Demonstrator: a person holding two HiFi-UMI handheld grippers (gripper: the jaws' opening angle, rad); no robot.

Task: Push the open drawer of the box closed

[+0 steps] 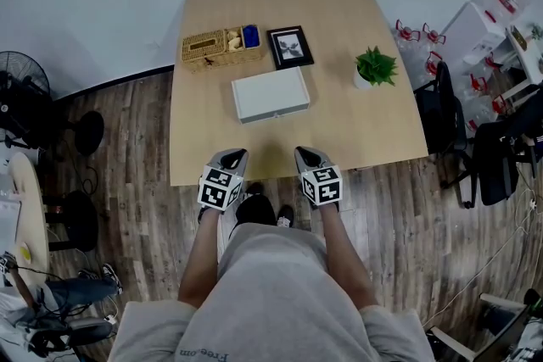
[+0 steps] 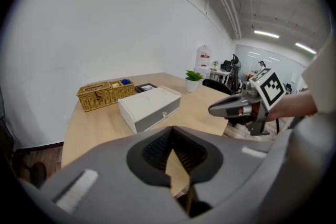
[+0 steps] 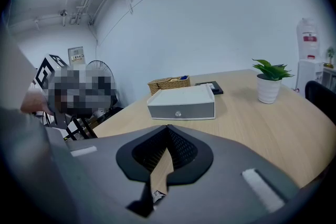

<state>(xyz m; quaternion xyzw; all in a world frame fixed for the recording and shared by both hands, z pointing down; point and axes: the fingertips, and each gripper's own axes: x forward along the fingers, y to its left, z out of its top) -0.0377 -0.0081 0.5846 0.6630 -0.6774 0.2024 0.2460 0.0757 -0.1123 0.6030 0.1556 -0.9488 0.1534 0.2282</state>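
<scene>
A white box lies in the middle of the wooden table. Its grey drawer front with a small round knob faces me and looks nearly flush with the box. My left gripper and right gripper hover side by side over the table's near edge, well short of the box. Both point toward it with their jaws together and nothing held. In the left gripper view my left gripper is aimed at the box, and the right gripper shows at the right. The right gripper faces the drawer front squarely.
A wicker basket and a framed picture stand behind the box. A small potted plant sits at the table's right. Office chairs stand to the right of the table, a fan to the left.
</scene>
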